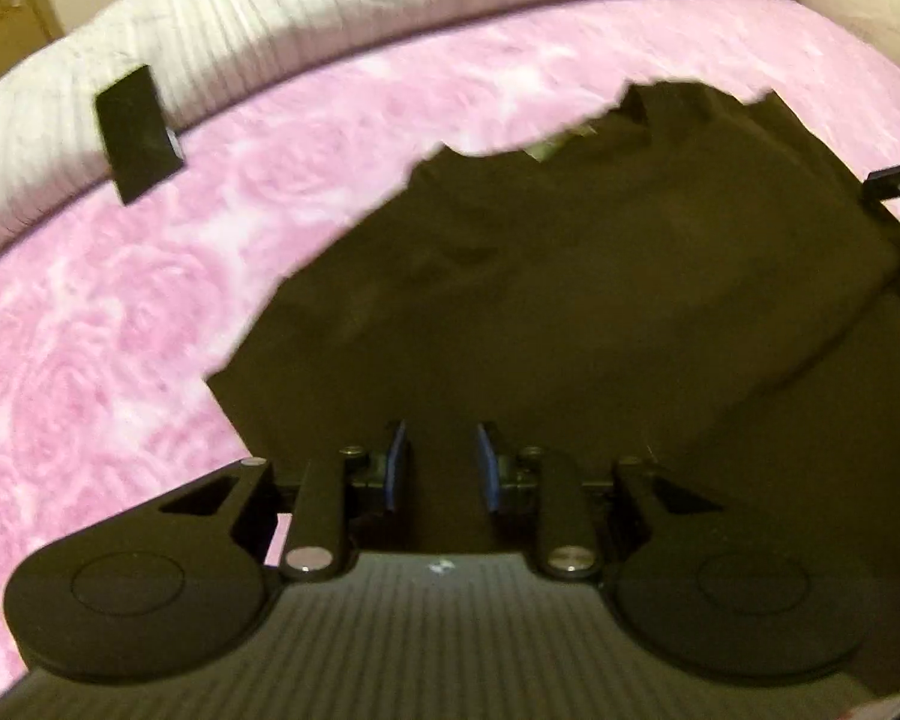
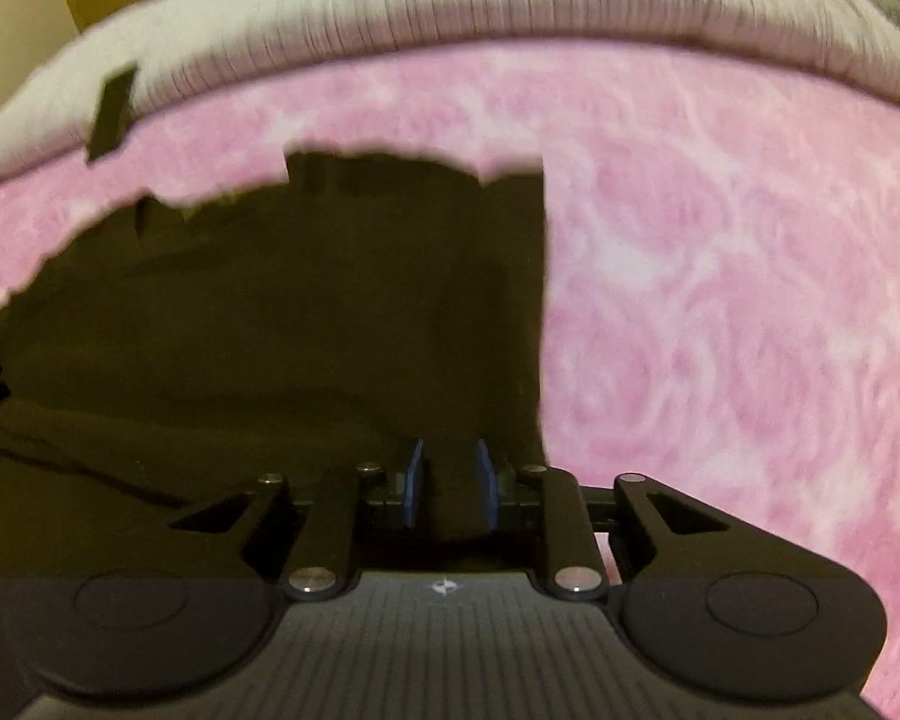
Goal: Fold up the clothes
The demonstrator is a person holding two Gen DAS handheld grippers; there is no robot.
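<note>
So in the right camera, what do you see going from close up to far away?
Gripper → dark garment → pink blanket → white ribbed bedding.

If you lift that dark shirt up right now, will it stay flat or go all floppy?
Probably floppy: the dark shirt lies limp on the pink blanket with soft creases. It likely sags between both sets of fingers. It looks thin, so probably light, and the fuzzy blanket may drag on it a little.
</note>
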